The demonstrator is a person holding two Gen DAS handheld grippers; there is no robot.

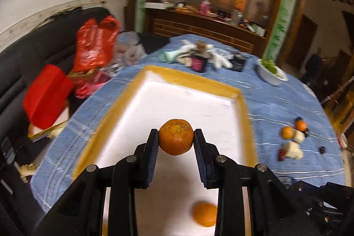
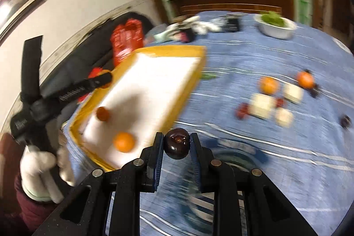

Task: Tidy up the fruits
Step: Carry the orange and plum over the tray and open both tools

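Observation:
My left gripper is shut on an orange mandarin and holds it above the white tray with a yellow rim. Another mandarin lies in the tray below it. My right gripper is shut on a dark plum above the blue tablecloth, just right of the tray. In the right wrist view the tray holds a mandarin and a darker fruit, and the left gripper reaches over its left rim.
Loose mandarins, pale cubes, red pieces and dark plums lie on the cloth to the right. A white bowl of greens and clutter stand at the far edge. Red bags sit on the left sofa.

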